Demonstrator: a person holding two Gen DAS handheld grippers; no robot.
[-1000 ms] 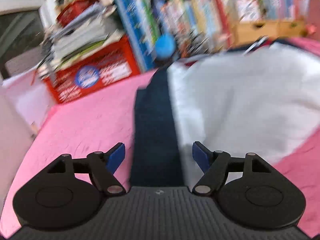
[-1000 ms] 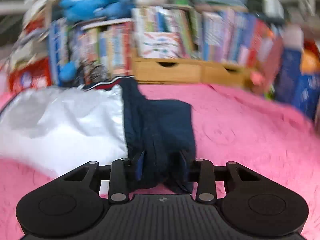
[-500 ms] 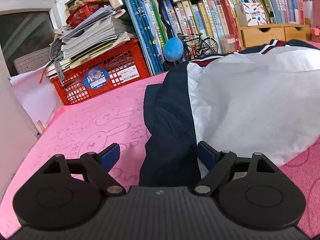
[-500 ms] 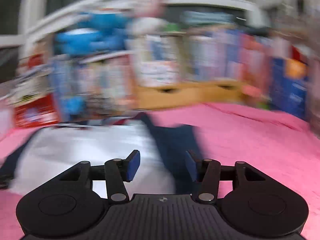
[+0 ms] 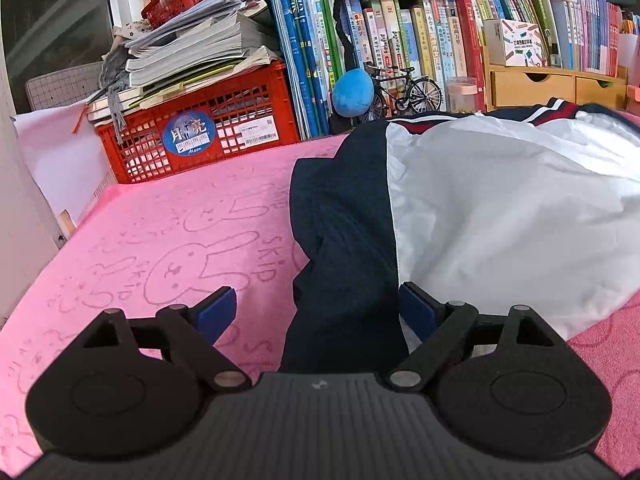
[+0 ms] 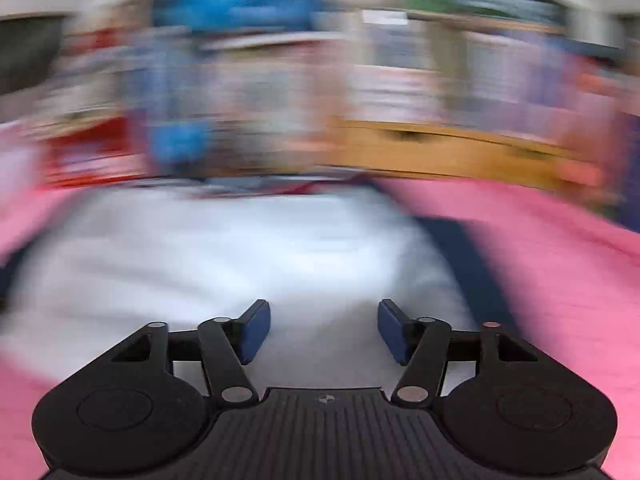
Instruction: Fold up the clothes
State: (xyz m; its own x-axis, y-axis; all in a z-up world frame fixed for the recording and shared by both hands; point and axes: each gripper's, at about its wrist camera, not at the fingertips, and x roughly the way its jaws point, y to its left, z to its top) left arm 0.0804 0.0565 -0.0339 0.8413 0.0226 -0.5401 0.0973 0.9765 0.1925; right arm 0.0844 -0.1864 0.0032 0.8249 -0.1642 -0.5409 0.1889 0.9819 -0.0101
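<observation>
The white and navy jacket (image 5: 500, 208) lies spread on the pink blanket (image 5: 168, 248); it looks light, limp and rather slick, so a pinch on its navy sleeve (image 5: 344, 264) or a hem seems best. The left gripper (image 5: 316, 312) tilts downward, its fingers opening wide astride that sleeve without pressing it. The right gripper (image 6: 324, 330), blurred, hangs over the white panel with fingers apart and empty.

I was working in a home bedroom: pink bunny-print bedspread (image 5: 160, 240) lower left, crowded children's bookshelf (image 5: 420, 40) along the top.
</observation>
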